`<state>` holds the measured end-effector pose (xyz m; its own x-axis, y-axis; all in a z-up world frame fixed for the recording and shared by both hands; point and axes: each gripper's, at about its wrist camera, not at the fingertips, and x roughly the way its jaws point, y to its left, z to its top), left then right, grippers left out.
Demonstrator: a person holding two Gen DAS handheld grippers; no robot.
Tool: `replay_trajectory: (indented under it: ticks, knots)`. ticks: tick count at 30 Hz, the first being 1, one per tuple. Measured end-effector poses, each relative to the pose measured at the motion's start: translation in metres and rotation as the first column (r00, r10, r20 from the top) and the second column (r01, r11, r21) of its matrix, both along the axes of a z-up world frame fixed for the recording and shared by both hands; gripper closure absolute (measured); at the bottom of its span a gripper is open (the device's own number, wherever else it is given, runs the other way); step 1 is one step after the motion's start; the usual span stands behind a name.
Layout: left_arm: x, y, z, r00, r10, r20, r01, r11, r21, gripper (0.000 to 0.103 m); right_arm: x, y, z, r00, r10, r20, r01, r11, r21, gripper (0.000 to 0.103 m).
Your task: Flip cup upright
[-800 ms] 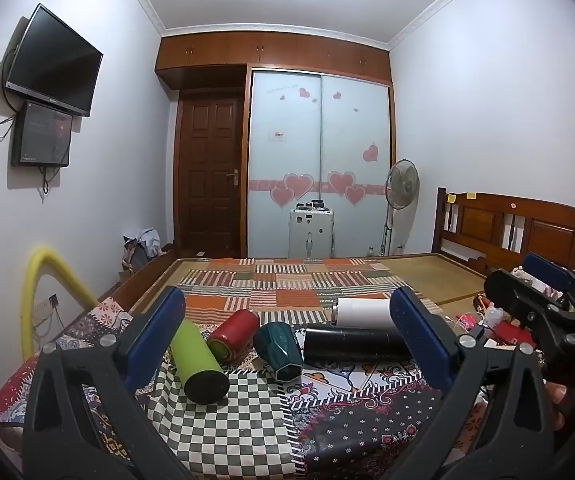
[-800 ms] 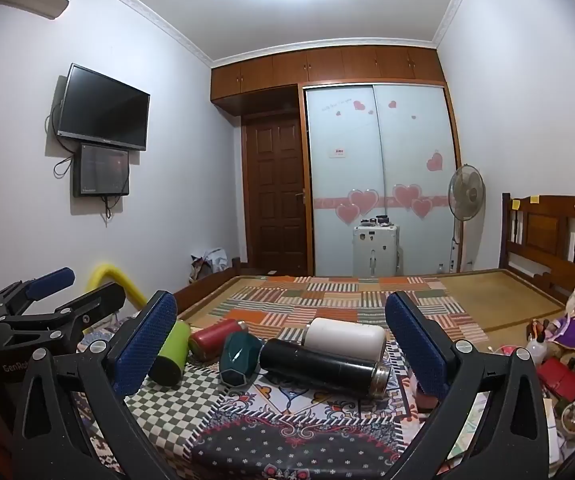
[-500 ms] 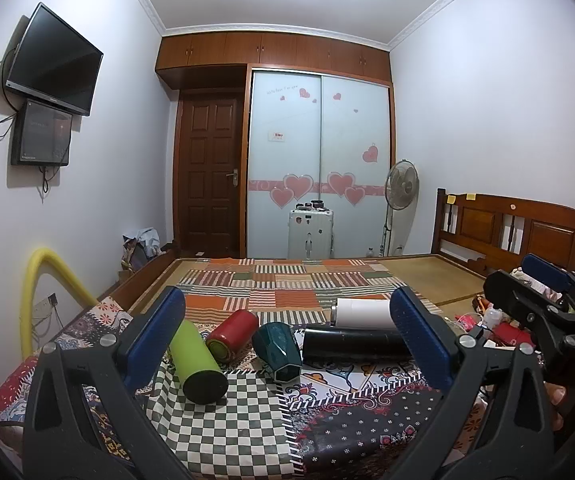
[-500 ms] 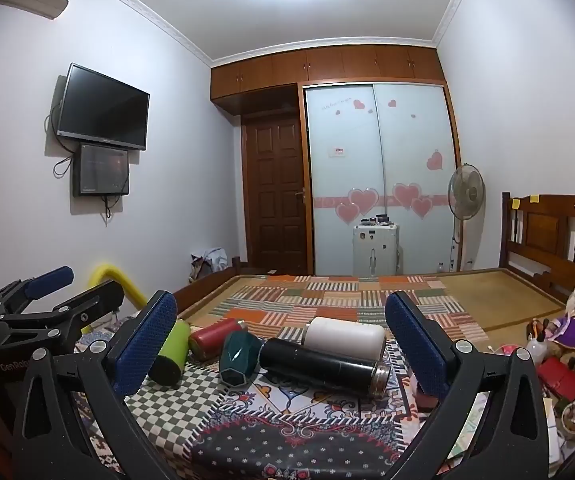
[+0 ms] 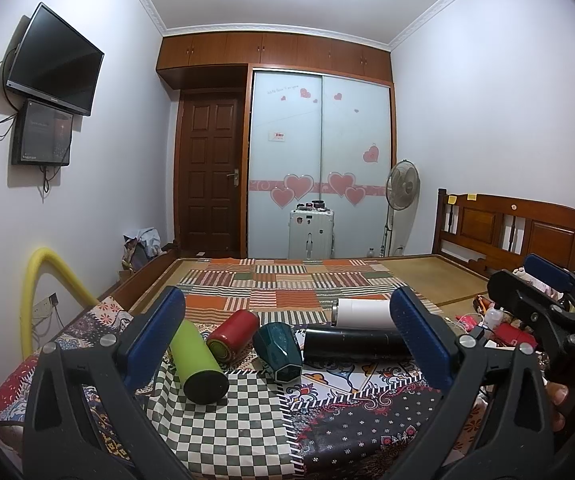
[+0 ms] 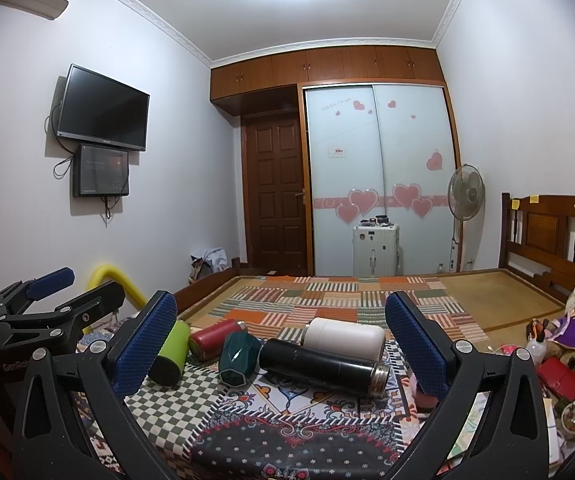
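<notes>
Both the left gripper (image 5: pixel 287 340) and the right gripper (image 6: pixel 283 340) have fingers spread wide, holding nothing. Beyond them the teal cup (image 5: pixel 278 352) lies on its side between the red can (image 5: pixel 233 335) and the black flask (image 5: pixel 353 346), whose right end the left gripper's finger hides.

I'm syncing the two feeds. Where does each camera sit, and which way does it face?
Left wrist: rides the left gripper, facing the toppled cups and wardrobe; right gripper shows at right.
Right wrist: rides the right gripper, facing likewise; left gripper shows at left.
Shared: green cup, teal cup, black flask.
</notes>
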<state>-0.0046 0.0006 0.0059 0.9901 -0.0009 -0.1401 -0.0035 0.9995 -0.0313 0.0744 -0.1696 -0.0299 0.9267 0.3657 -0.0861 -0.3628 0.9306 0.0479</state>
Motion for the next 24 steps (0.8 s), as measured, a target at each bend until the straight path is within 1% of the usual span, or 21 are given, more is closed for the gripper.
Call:
replay_trajectory:
  ticks: [5, 14, 19, 24]
  knots:
    - [0.006, 0.001, -0.008, 1.000, 0.004, -0.001, -0.004, 1.000, -0.002, 0.000, 0.000, 0.000, -0.001, 1.000, -0.002, -0.003, 0.002, 1.000, -0.002, 0.000]
    - [0.007, 0.000, -0.009, 1.000, 0.004, -0.003, -0.004, 1.000, -0.002, 0.000, 0.002, -0.001, -0.002, 1.000, -0.001, -0.012, 0.001, 1.000, -0.001, 0.000]
    - [0.012, 0.003, -0.014, 1.000, 0.003, -0.015, -0.003, 1.000, -0.013, 0.000, 0.005, 0.001, -0.004, 1.000, -0.002, -0.019, 0.002, 1.000, -0.008, 0.000]
    - [0.023, 0.011, -0.022, 0.999, 0.017, -0.043, -0.018, 0.999, -0.027, 0.000, 0.018, 0.007, -0.010, 0.998, 0.001, -0.059, -0.002, 1.000, -0.025, 0.000]
